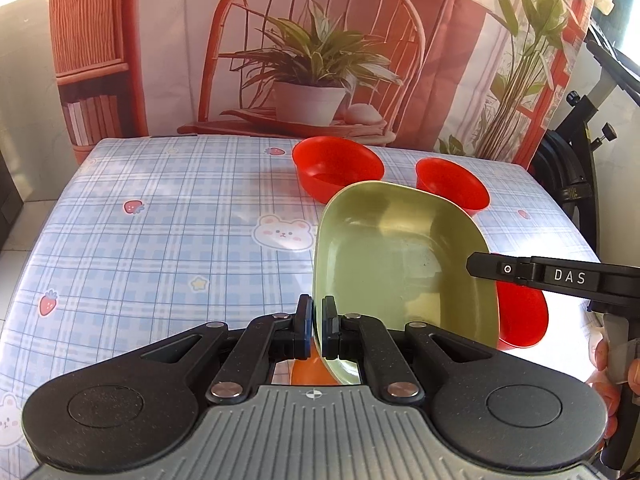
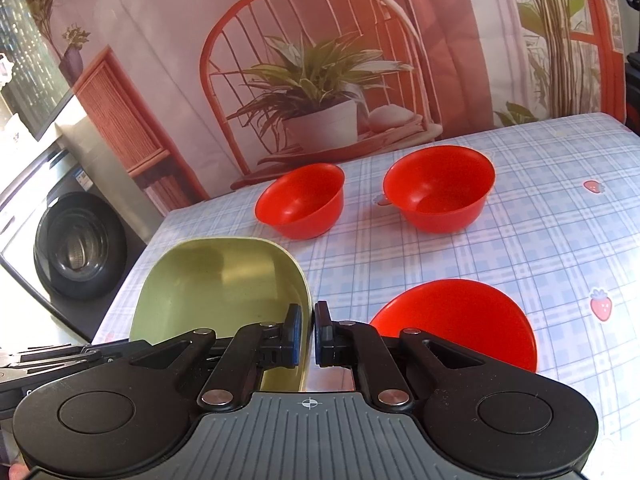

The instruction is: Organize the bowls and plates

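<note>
A green square plate [image 1: 396, 256] is held tilted above the table. My left gripper [image 1: 317, 322] is shut on its left rim. My right gripper [image 2: 306, 330] is shut on its right rim, and the plate shows in the right wrist view [image 2: 224, 280]. The right gripper's finger [image 1: 520, 272] shows in the left wrist view over the plate's right edge. Two red bowls [image 1: 336, 168] [image 1: 452, 184] stand at the far side of the table. A third red bowl [image 1: 520, 316] [image 2: 460, 320] stands nearer, just right of the plate. An orange thing [image 1: 310, 372] shows under the left gripper, mostly hidden.
The table has a blue plaid cloth [image 1: 160, 232] with bears and strawberries. A printed backdrop [image 1: 300, 40] hangs behind it. A washing machine [image 2: 76, 244] stands left of the table. A black stand [image 1: 580, 152] is at the table's right side.
</note>
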Demonstrator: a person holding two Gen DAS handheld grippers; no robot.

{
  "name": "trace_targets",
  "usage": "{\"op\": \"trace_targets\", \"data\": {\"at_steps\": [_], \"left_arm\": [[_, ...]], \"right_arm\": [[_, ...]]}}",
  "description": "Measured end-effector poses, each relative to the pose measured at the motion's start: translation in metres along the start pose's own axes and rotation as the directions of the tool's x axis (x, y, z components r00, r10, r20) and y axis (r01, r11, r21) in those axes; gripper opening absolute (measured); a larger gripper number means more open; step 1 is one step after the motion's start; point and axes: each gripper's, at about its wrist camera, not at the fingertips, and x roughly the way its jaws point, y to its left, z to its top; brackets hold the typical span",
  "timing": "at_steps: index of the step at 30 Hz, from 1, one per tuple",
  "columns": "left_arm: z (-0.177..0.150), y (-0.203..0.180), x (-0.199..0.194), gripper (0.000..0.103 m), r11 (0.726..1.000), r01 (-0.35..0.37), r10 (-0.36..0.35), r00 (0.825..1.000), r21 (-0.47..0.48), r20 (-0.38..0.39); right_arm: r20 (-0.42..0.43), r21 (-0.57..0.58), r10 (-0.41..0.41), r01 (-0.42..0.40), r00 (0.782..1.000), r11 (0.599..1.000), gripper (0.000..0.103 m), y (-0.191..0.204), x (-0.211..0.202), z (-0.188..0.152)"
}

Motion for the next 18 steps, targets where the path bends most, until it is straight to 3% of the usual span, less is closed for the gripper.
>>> {"op": "trace_targets", "data": {"at_steps": [18], "left_arm": [[-0.051,0.017,-0.010,0.006,0.998,0.044,-0.047,0.997,-0.049,-0.063]], "right_arm": [[-0.088,-0.040,0.000,-0.003,0.996,0.999,0.010,0.011,-0.010,-0.051]]}}
